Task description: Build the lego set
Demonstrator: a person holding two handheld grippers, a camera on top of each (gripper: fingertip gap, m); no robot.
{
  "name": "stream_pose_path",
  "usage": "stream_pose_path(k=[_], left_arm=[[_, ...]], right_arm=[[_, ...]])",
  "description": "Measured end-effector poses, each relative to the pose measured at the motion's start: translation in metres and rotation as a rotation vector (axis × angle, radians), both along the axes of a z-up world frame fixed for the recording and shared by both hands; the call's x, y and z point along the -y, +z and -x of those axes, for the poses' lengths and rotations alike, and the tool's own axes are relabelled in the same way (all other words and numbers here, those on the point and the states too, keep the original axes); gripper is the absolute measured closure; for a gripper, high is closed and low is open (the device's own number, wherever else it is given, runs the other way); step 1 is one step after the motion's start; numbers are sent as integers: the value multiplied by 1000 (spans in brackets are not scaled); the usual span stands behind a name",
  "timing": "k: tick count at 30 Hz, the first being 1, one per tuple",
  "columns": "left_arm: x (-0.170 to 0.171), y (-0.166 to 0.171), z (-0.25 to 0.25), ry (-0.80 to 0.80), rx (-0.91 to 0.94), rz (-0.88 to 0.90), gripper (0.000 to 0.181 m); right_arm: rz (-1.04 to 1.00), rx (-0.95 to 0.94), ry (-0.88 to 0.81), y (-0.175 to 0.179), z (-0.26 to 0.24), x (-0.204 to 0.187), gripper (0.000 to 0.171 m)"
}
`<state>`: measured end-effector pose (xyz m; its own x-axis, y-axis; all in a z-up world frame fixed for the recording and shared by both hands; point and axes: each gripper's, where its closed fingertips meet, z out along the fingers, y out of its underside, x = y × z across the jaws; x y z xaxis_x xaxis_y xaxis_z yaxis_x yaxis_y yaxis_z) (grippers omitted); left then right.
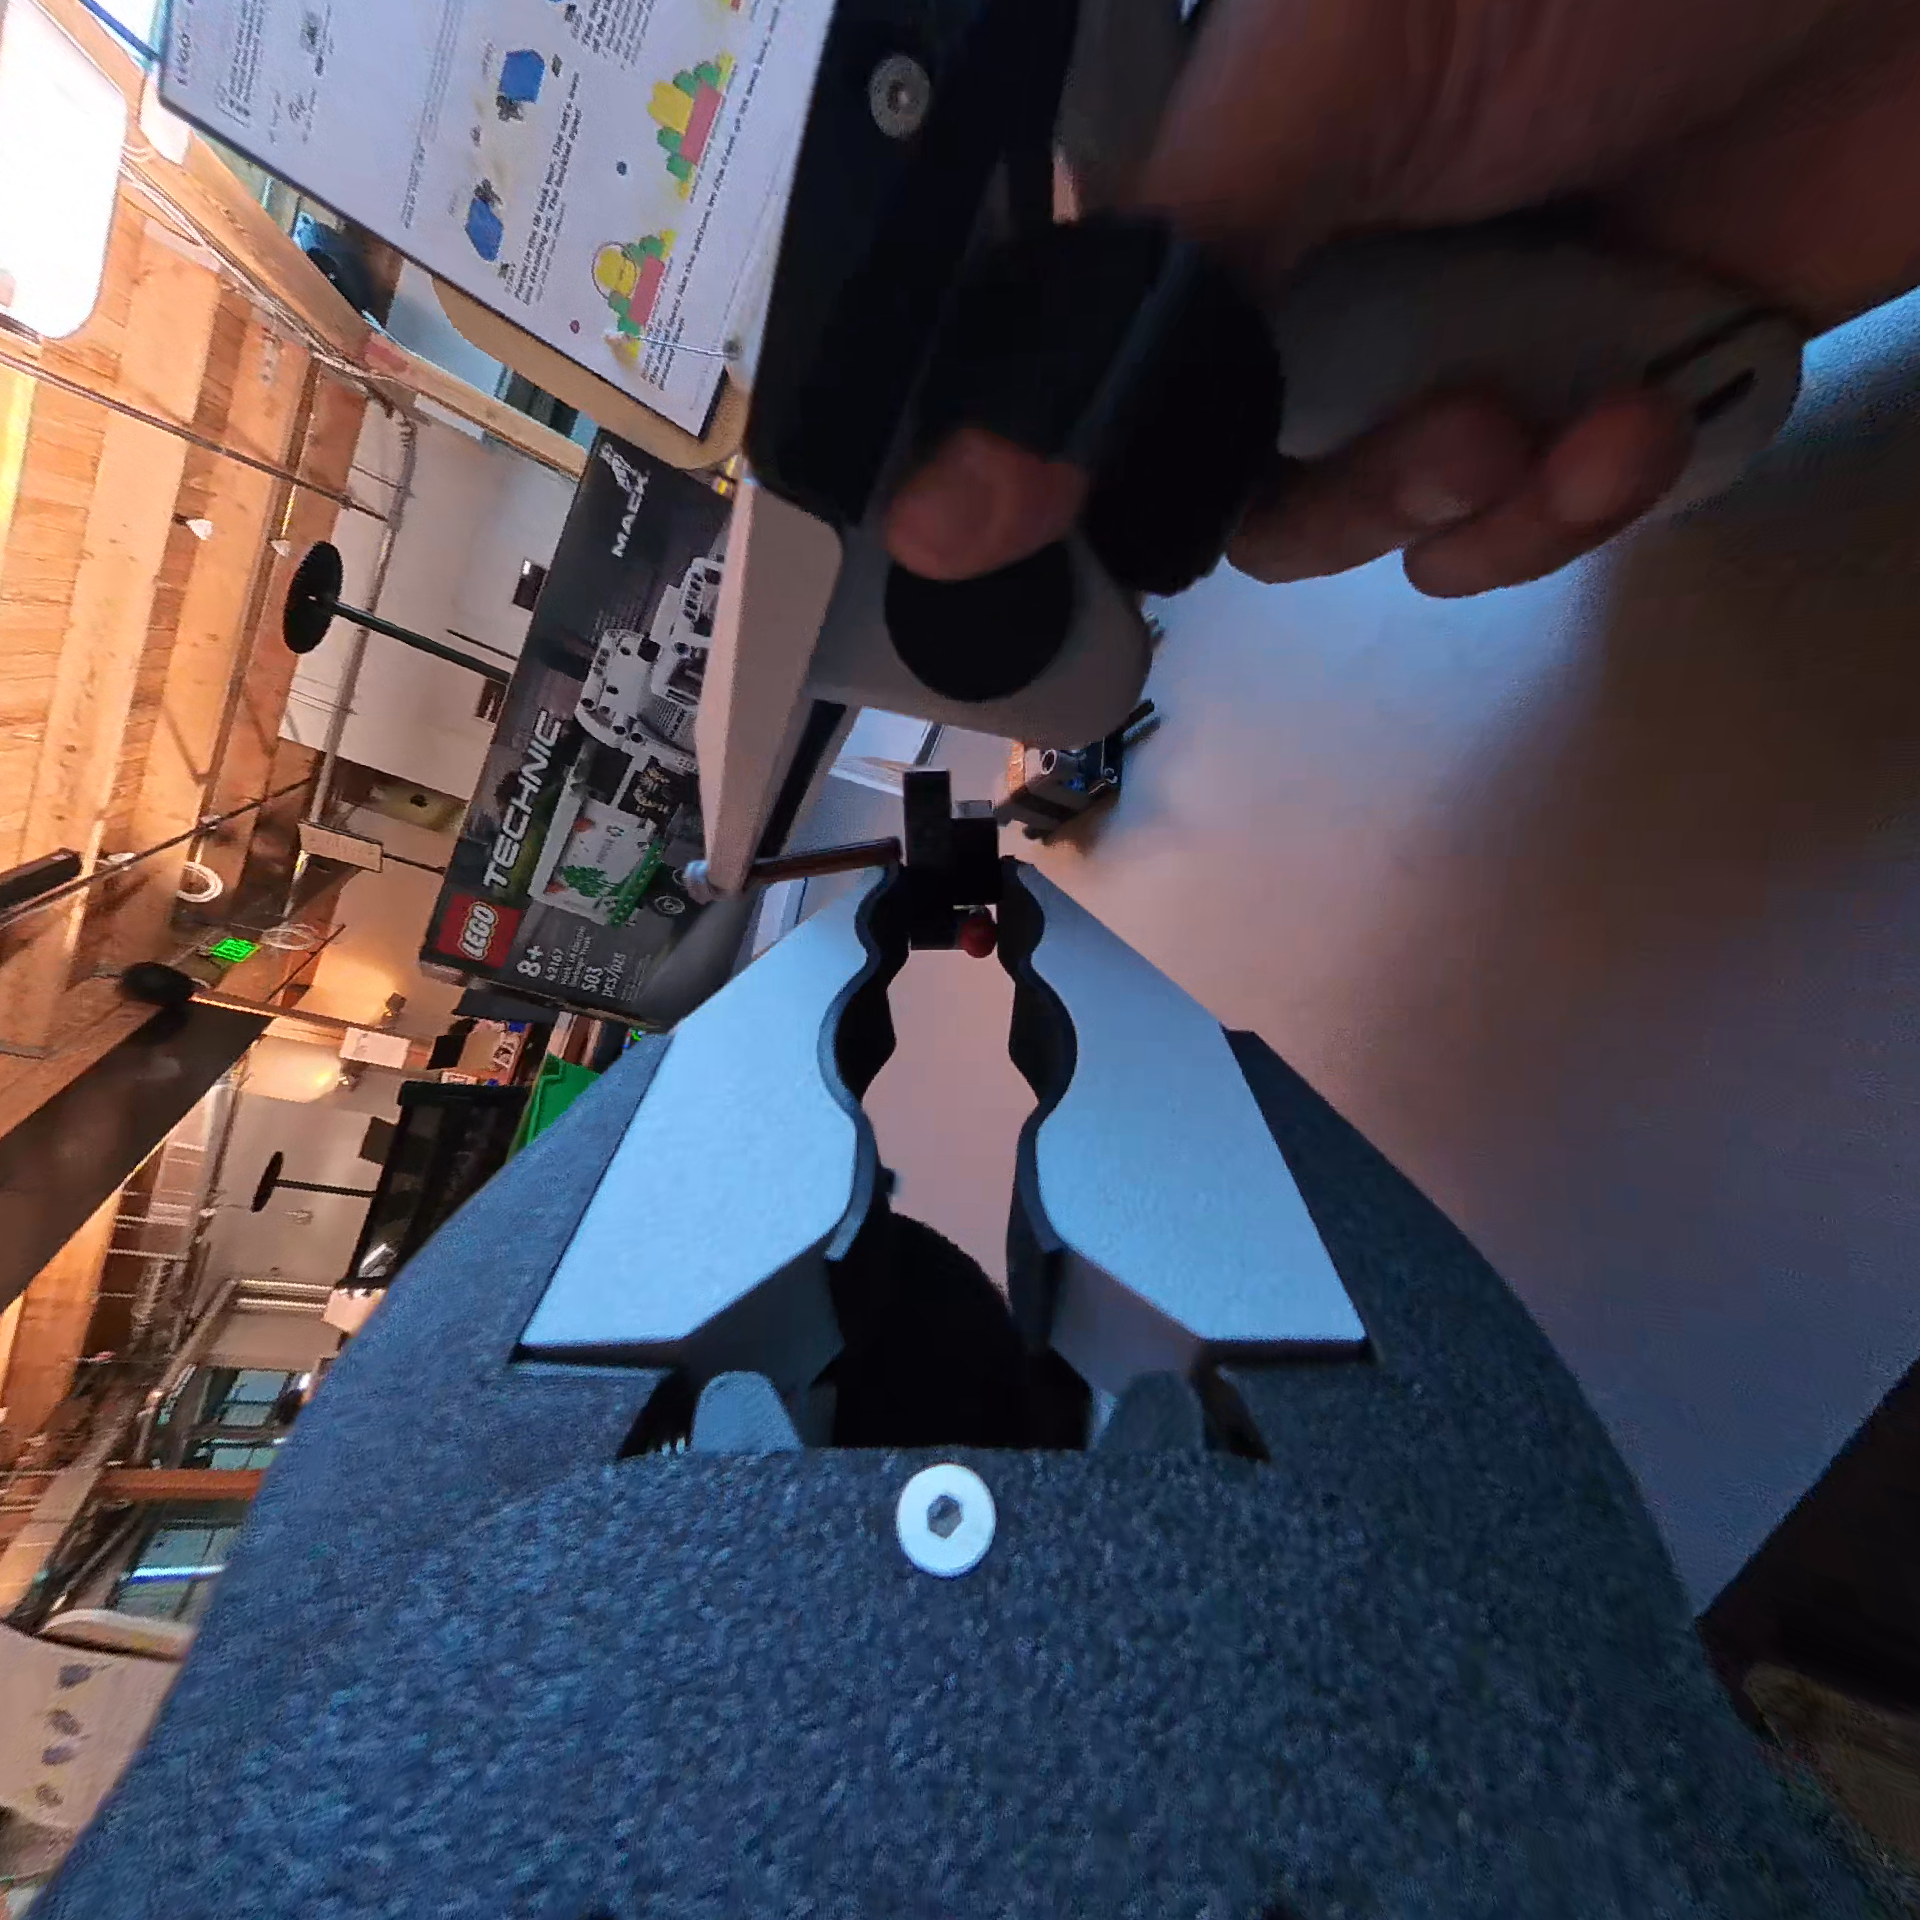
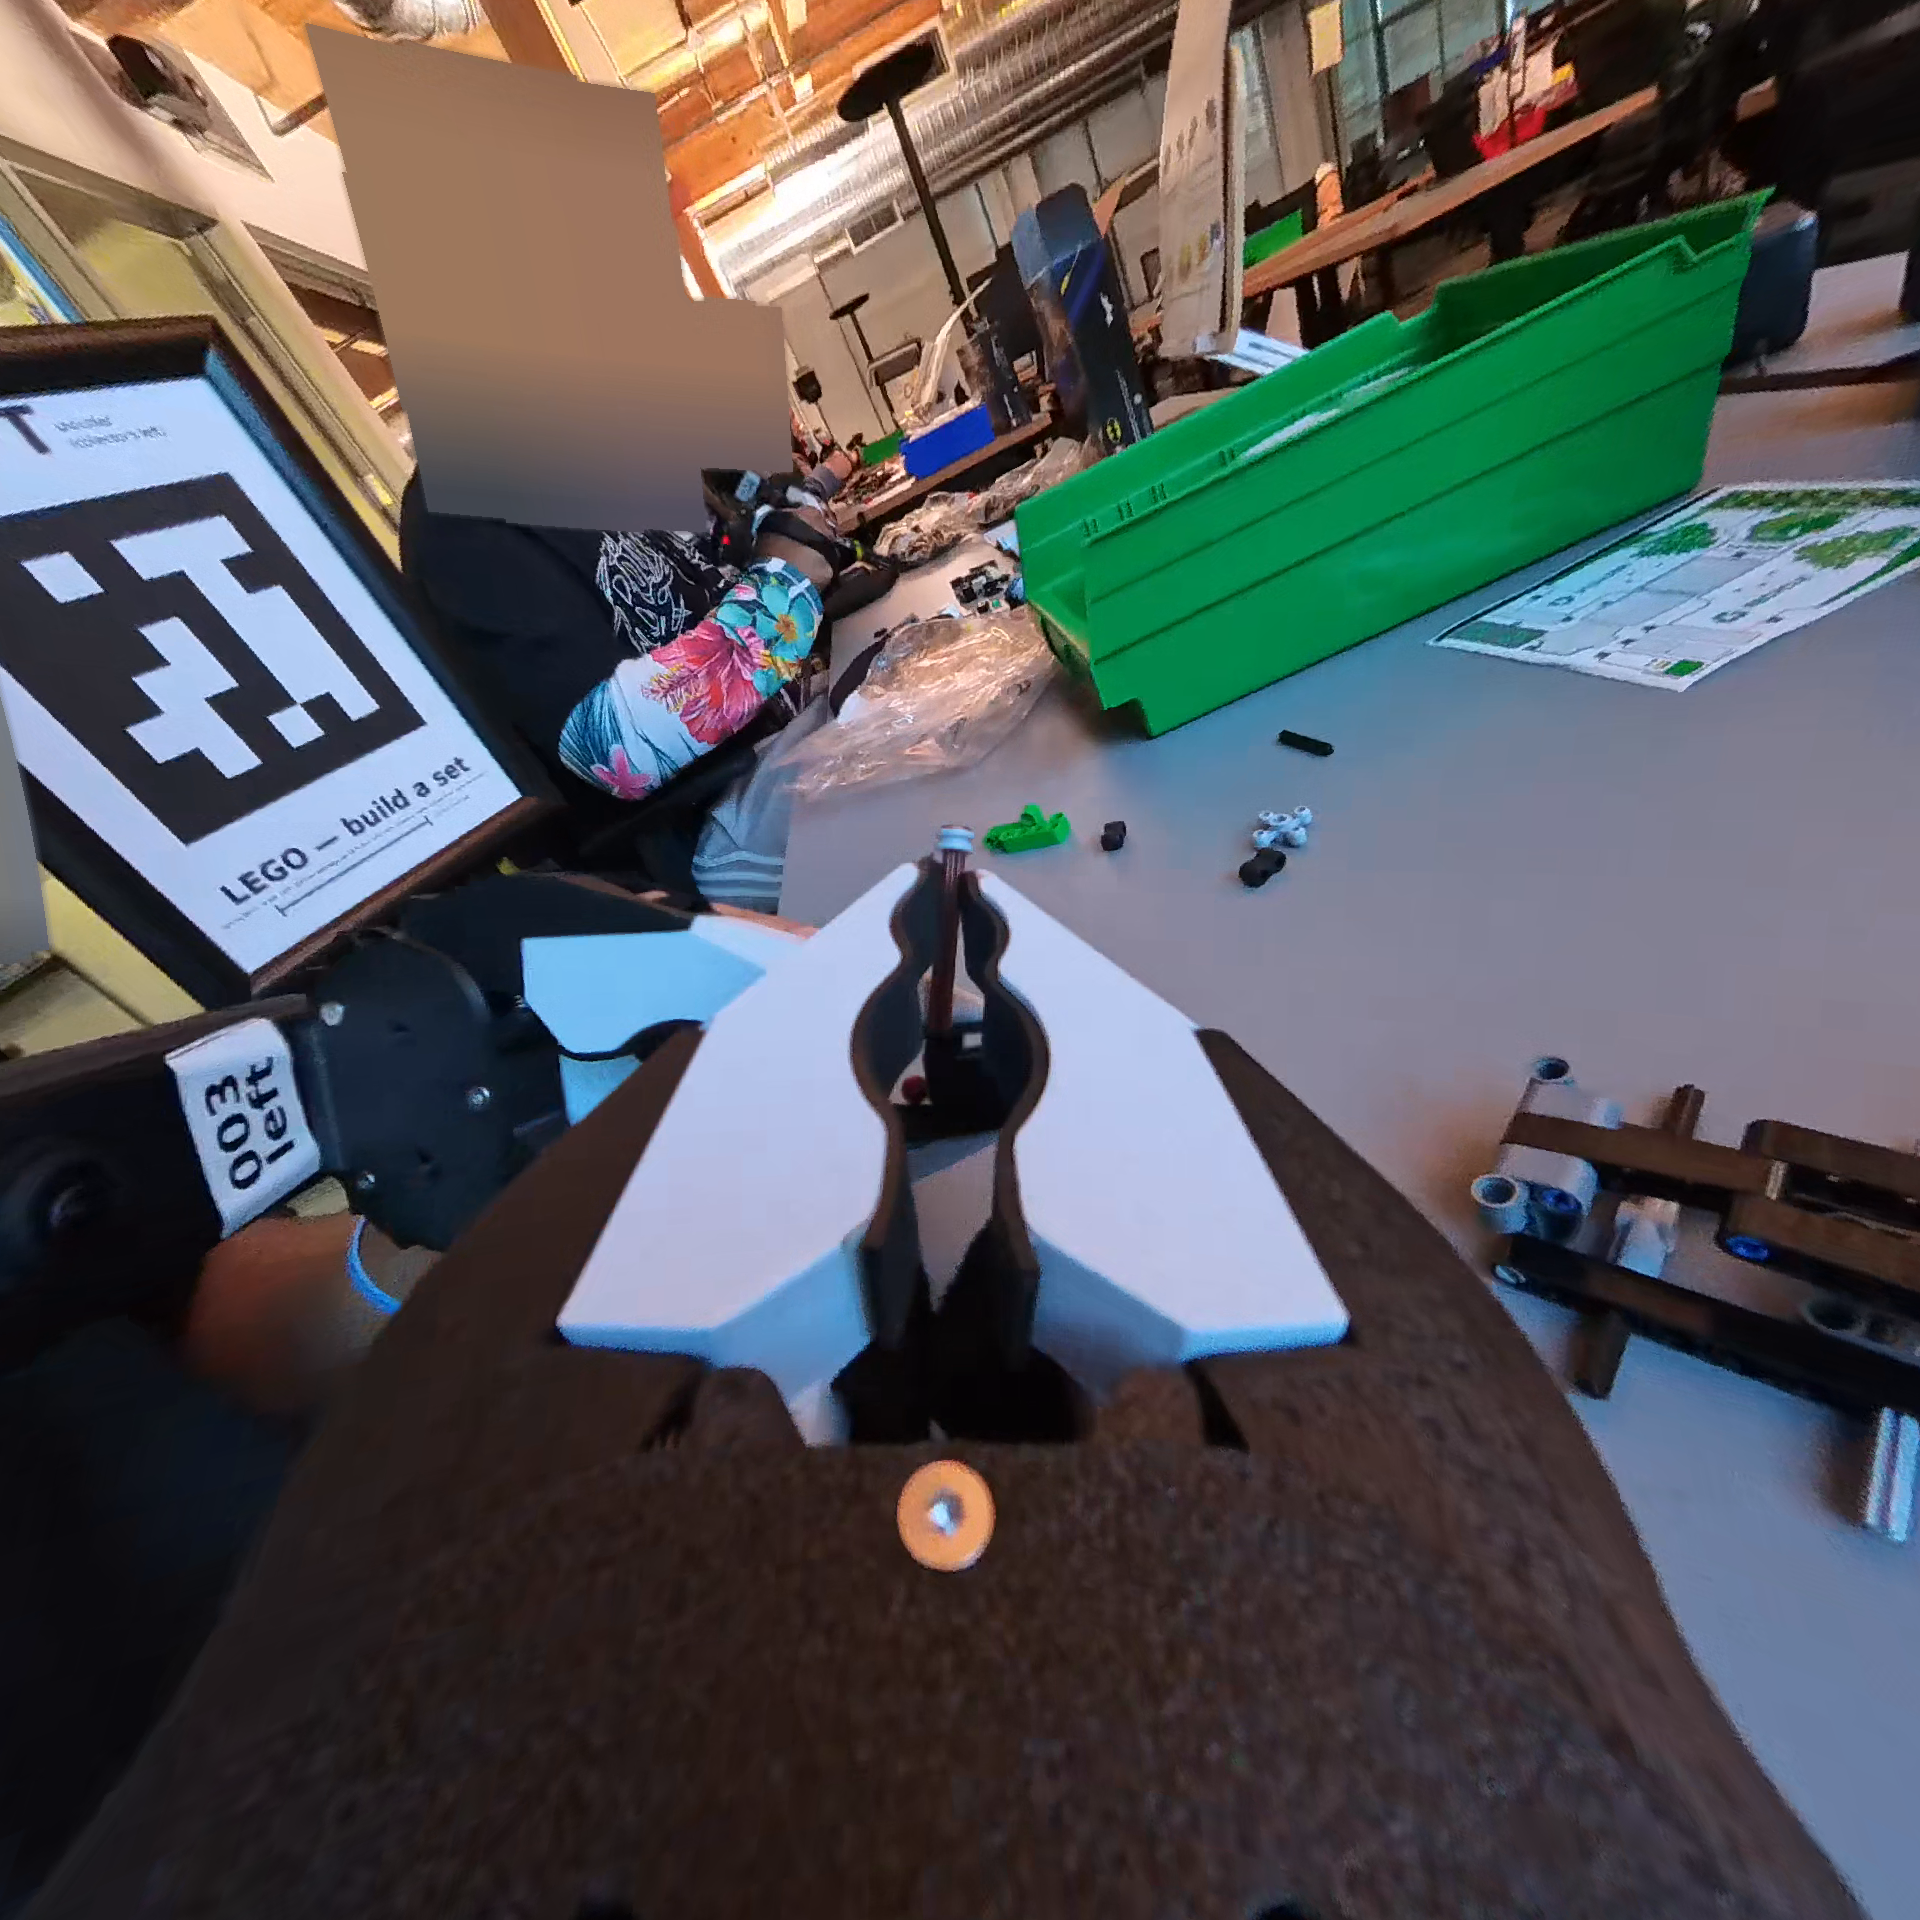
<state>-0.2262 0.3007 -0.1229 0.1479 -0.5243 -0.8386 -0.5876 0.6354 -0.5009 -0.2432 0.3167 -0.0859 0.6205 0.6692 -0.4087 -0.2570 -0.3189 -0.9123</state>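
Note:
My left gripper (image 1: 945,883) is shut on a small black Lego piece (image 1: 940,831) with a red pin (image 1: 975,938) and holds it above the grey table (image 1: 1455,935). My right gripper (image 2: 948,883) is shut on a thin brown axle (image 2: 945,956) with a grey bush (image 2: 954,840) on its far end. In the left wrist view the right gripper (image 1: 727,862) comes in from the left, and the axle (image 1: 821,862) meets the side of the black piece. In the right wrist view the black piece (image 2: 951,1081) shows through the finger gap, with the left gripper (image 2: 416,1091) at the left.
A partly built black and grey assembly (image 2: 1704,1195) lies at the right. Loose small pieces (image 2: 1273,842) and a green piece (image 2: 1029,829) lie ahead. Behind them are a green bin (image 2: 1382,488), plastic bags (image 2: 914,696), an instruction sheet (image 2: 1683,582), a framed marker sign (image 2: 208,644) and a seated person.

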Motion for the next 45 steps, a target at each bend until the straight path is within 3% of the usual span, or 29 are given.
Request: stream_pose_path(k=[14,22,26,35,45], left_arm=[[3,6,1,-1,6,90,167],[-1,7,-1,36,-105,-106,167],[0,8,-5,34,-109,-104,167],[-2,37,-11,51,-102,-377,167],[0,42,-19,32,-66,-315,168]], right_arm=[[-82,27,-11,8,-4,9,169],[-114,135,-11,3,-8,14,169],[-120,171,-29,4,-13,15,169],[-185,260,1,22,-19,22,168],[-126,339,-18,22,-28,23,167]])
